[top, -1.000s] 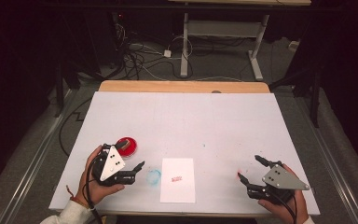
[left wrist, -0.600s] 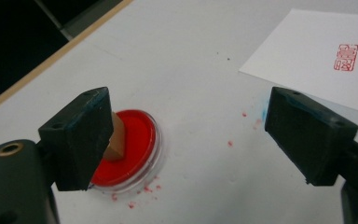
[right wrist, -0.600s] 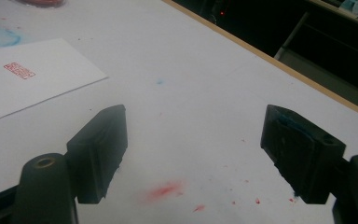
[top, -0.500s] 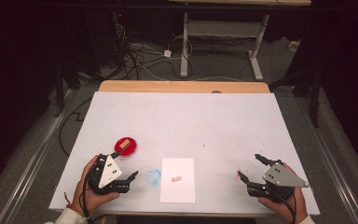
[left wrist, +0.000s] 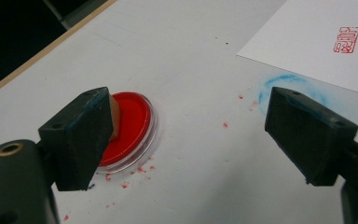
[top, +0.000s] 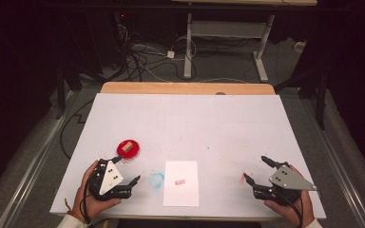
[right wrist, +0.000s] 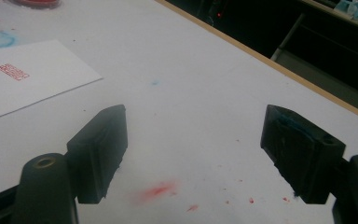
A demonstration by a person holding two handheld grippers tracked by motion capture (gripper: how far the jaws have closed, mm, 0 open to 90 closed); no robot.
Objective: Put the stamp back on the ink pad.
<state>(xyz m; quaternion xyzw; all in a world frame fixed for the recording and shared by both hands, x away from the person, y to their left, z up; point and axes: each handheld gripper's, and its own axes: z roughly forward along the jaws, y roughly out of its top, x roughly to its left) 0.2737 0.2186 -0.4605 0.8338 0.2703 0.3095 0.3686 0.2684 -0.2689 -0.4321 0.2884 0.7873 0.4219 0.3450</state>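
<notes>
Red ink fills the shallow ink pad dish (top: 128, 150), and on it stands the small wooden stamp (top: 129, 147), just ahead of our left gripper (top: 132, 183), whose jaws stand wide apart and empty. We judge the stamp light, rigid and easy to tip, so we would pinch its bare wooden sides, clear of the inked face. Our right gripper (top: 256, 171) also gapes, holding nothing. Between our fingers lies the white paper (top: 181, 183); its red seal print (left wrist: 348, 39) is too small to read.
</notes>
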